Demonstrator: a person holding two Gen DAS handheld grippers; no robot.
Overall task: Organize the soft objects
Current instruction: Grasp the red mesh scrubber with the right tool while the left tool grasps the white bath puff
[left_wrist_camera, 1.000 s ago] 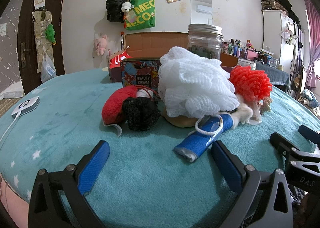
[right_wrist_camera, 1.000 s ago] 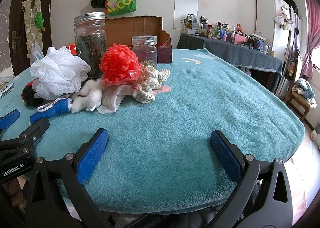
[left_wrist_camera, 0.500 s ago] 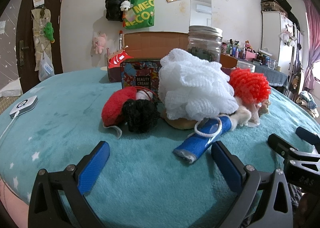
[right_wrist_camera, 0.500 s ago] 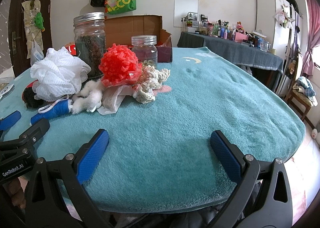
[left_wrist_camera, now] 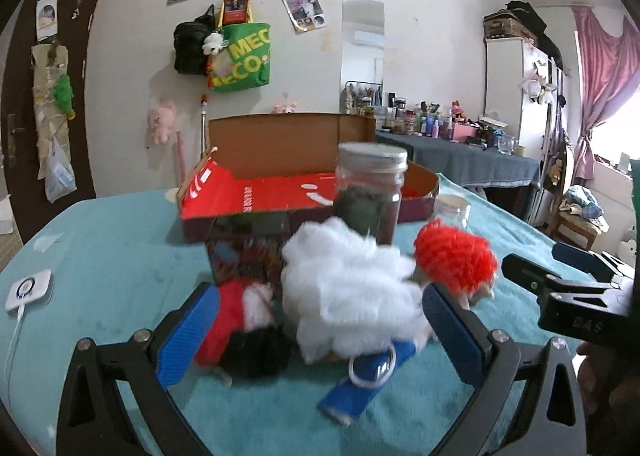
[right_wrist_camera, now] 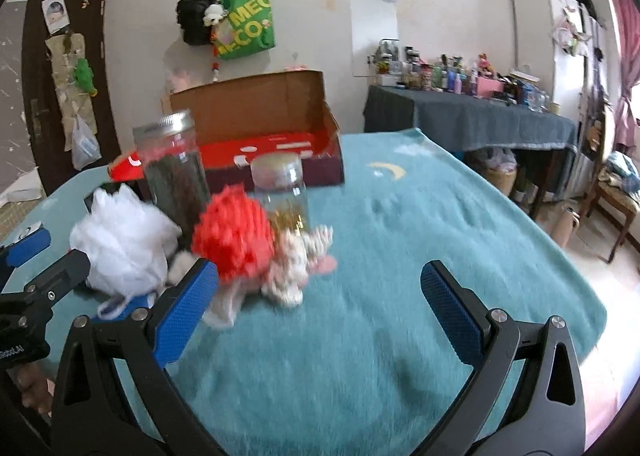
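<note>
A pile of soft things lies on the teal blanket: a white mesh puff (left_wrist_camera: 352, 292), a red pom-pom (left_wrist_camera: 454, 258), a red and black knitted piece (left_wrist_camera: 248, 340), a blue roll with a white ring (left_wrist_camera: 364, 376) and a cream rope toy (right_wrist_camera: 294, 268). My left gripper (left_wrist_camera: 320, 332) is open and empty, raised over the pile with its fingers either side of the white puff. My right gripper (right_wrist_camera: 320, 308) is open and empty, raised just right of the red pom-pom (right_wrist_camera: 234, 242). The white puff also shows in the right wrist view (right_wrist_camera: 124, 244).
An open red shoe box (left_wrist_camera: 280, 188) stands behind the pile. A tall jar with dark contents (left_wrist_camera: 370, 196), a short jar (right_wrist_camera: 282, 192) and a printed tin (left_wrist_camera: 244, 252) stand at the pile. A white charger (left_wrist_camera: 28, 290) lies at the left.
Both grippers have risen and moved forward toward the pile; the view is now higher and shows the inside of the shoe box. The objects have not moved.
</note>
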